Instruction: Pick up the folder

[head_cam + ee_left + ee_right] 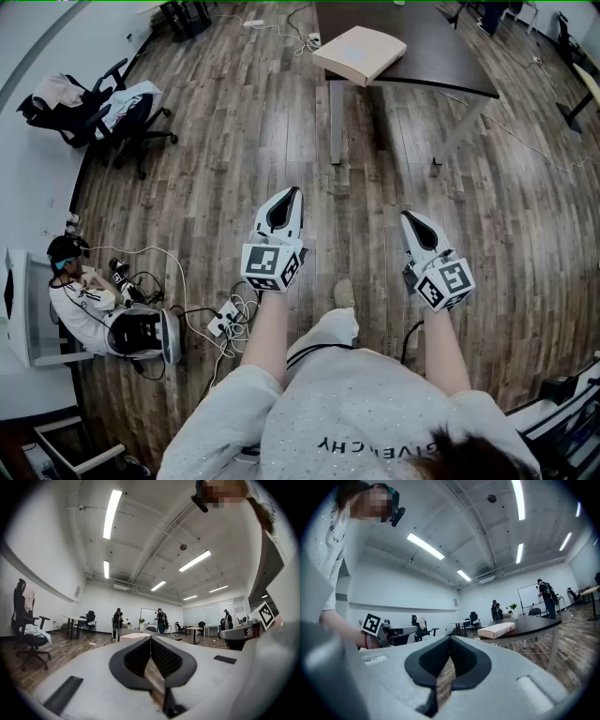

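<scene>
The folder [361, 53] is a flat beige case lying on the near left corner of a dark table [441, 56], far ahead of me. It also shows on the table in the right gripper view [497, 630] and faintly in the left gripper view [133, 635]. I hold both grippers level over the wooden floor, well short of the table. The left gripper [292, 192] has its jaws together with nothing between them, its tips meeting in its own view [151, 638]. The right gripper [406, 216] is likewise shut and empty [450, 638].
A black office chair [112, 108] draped with clothes stands at the left. A person [84, 295] sits on the floor at the lower left, beside cables and a power strip [225, 323]. Table legs [336, 122] stand ahead. Other people [117, 618] stand far off.
</scene>
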{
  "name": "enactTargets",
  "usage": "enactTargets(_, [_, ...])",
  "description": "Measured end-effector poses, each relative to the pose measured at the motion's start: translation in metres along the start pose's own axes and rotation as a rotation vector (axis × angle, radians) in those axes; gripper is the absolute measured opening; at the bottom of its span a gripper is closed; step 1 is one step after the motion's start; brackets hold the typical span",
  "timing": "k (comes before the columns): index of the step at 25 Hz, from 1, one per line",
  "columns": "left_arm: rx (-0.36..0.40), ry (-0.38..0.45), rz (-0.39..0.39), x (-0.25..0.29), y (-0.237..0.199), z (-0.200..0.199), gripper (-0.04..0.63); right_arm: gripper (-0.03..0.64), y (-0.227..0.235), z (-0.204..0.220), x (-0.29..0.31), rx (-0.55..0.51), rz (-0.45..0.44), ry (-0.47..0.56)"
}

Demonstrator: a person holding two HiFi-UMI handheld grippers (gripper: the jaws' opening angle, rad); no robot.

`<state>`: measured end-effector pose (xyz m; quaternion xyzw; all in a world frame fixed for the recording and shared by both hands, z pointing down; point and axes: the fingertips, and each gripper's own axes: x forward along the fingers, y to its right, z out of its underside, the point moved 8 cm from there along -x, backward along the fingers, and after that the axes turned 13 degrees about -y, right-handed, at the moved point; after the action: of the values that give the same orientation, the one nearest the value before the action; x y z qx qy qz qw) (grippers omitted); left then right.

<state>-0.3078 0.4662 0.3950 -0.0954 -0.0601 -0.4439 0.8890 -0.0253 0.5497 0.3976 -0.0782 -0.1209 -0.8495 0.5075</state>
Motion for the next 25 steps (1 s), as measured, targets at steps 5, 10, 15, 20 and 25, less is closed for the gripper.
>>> enactTargets(5, [-0.019, 0.013, 0.001, 0.071, -0.030, -0.013, 0.000, -0.003, 0.053, -0.020, 0.057, -0.009, 0.008, -0.008])
enactTargets(10, [-0.041, -0.001, -0.004, 0.126, -0.056, -0.019, 0.000, -0.003, 0.089, -0.030, 0.109, -0.008, -0.012, -0.049])
enactTargets(15, [-0.054, -0.015, -0.006, 0.173, -0.075, -0.026, 0.000, -0.003, 0.119, -0.038, 0.151, -0.002, -0.034, -0.087])
enactTargets(20, [-0.056, -0.028, 0.007, 0.211, -0.087, -0.025, 0.000, -0.003, 0.144, -0.038, 0.185, 0.024, -0.034, -0.100])
enactTargets(25, [-0.065, -0.035, 0.016, 0.241, -0.092, -0.031, 0.000, 0.014, 0.176, -0.042, 0.212, 0.152, -0.048, -0.093])
